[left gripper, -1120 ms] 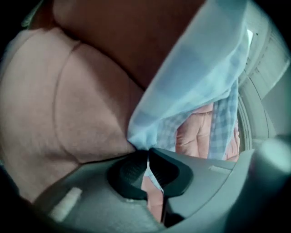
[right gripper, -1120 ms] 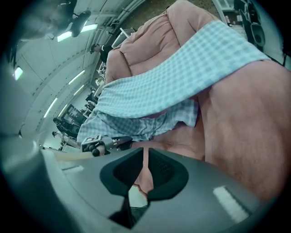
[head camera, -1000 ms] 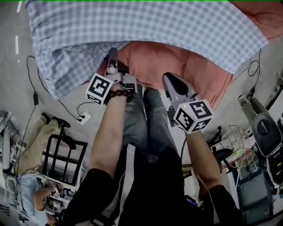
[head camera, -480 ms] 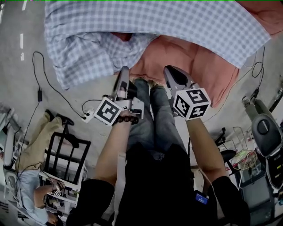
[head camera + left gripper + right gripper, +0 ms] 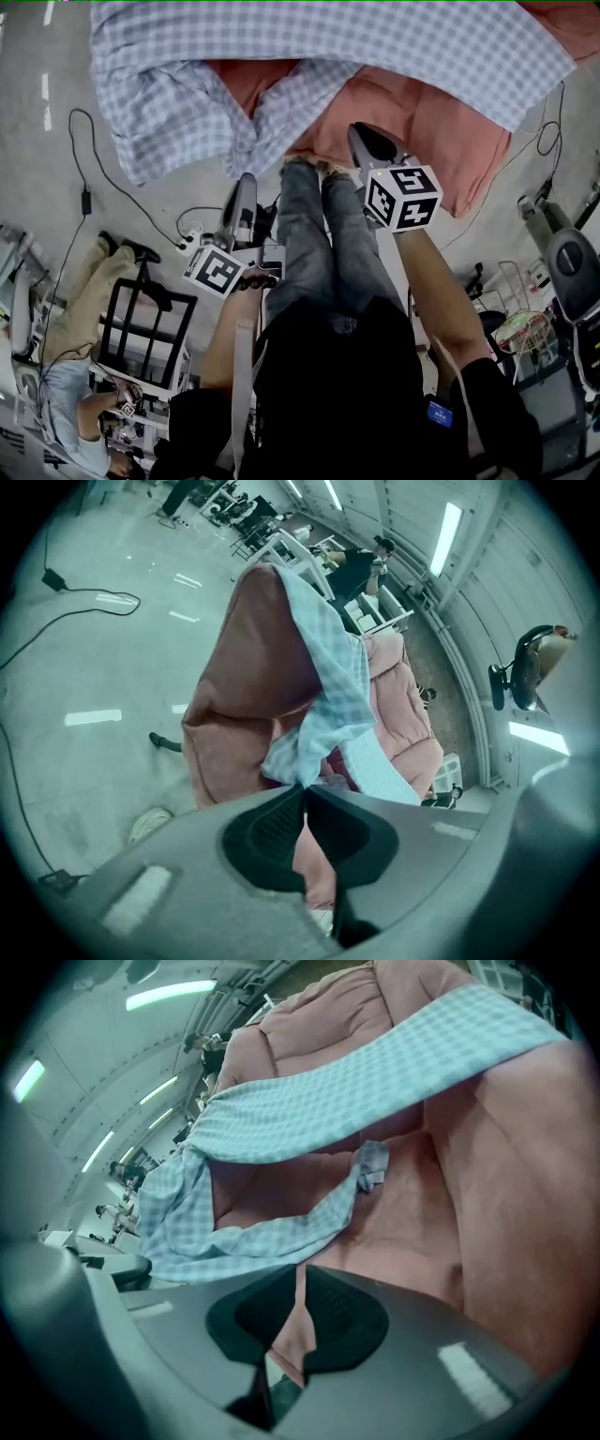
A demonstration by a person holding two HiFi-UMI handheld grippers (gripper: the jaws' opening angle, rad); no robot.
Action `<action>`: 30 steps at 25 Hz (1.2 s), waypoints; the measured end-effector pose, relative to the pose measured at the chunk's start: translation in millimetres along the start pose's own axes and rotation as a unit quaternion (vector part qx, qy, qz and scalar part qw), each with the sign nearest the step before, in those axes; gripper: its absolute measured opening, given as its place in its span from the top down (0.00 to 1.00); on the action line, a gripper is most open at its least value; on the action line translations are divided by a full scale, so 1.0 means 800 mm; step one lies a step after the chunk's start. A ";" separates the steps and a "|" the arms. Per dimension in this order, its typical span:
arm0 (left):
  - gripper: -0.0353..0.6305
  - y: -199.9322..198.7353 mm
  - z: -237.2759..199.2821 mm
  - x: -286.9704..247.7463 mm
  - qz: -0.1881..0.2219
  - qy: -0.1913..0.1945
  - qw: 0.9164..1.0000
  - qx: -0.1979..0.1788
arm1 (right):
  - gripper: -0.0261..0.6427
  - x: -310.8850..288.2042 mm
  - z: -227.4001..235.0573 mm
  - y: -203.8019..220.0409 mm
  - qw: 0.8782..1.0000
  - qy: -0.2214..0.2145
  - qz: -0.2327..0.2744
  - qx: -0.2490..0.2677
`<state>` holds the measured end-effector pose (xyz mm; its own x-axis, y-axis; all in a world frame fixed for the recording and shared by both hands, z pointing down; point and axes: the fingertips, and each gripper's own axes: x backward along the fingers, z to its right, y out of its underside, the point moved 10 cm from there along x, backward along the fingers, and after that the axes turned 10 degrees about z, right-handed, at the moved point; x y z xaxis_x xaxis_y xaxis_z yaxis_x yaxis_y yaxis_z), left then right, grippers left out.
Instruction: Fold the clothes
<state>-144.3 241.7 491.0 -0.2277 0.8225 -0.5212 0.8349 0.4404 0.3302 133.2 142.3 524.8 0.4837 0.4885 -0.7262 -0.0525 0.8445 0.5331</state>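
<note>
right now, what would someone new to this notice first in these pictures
A big blue-checked shirt sprawls over a salmon-pink cushion across the top of the head view. Just below it, left of the person's jeans, the left gripper is shut on a corner of the shirt, which is drawn to a point there. The right gripper is shut at the cushion's near edge.
</note>
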 end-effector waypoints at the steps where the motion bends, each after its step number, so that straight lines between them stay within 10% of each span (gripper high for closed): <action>1: 0.92 -0.003 -0.002 0.003 -0.002 -0.002 1.000 -0.004 | 0.91 -0.005 0.002 -0.002 1.000 0.004 0.001 0.000; 21: 0.92 -0.017 -0.008 0.115 -0.030 0.013 0.998 -0.044 | 0.77 -0.075 0.010 -0.024 0.999 0.040 0.000 -0.020; 30: 0.92 -0.016 -0.010 0.137 -0.032 0.019 0.998 -0.055 | 0.95 -0.097 -0.021 -0.083 0.999 0.004 0.032 0.009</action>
<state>-183.9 328.8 435.6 -0.3000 0.8033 -0.5145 0.7585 0.5280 0.3821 84.2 52.1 538.8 0.4720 0.5436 -0.6941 -0.0675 0.8072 0.5863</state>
